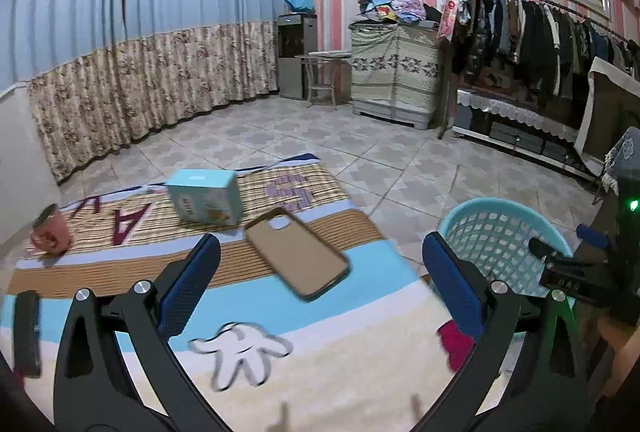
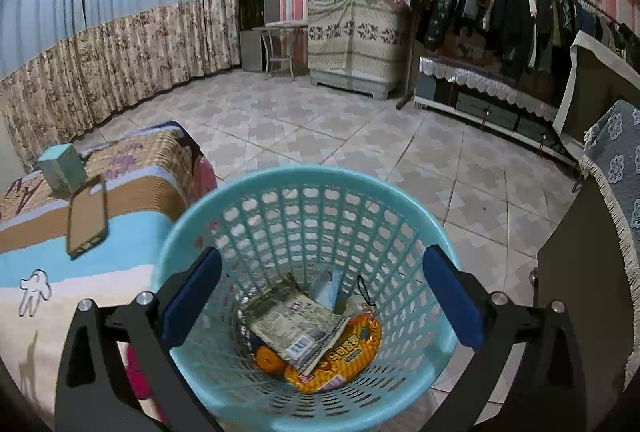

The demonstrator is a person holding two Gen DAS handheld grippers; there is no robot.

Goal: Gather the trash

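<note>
In the left wrist view, a pink mug (image 1: 51,230) lies at left on the striped blanket (image 1: 360,312), then a pale blue box (image 1: 206,200) and a tan phone case (image 1: 298,252); the left gripper (image 1: 320,292) gapes empty. At lower centre of the right view, the right gripper (image 2: 318,298) stands released over the turquoise perforated basket (image 2: 280,200) holding a crumpled grey wrapper (image 2: 296,328) and an orange snack packet (image 2: 348,352).

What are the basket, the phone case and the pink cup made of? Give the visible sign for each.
Basket: moulded plastic, light blue with a slight sheen; its walls are a regular lattice of holes.
Phone case: probably soft plastic or silicone, matte tan inside with a darker rim and a camera cutout.
Pink cup: possibly ceramic or enamel; it is blurred, so the material stays uncertain.
</note>
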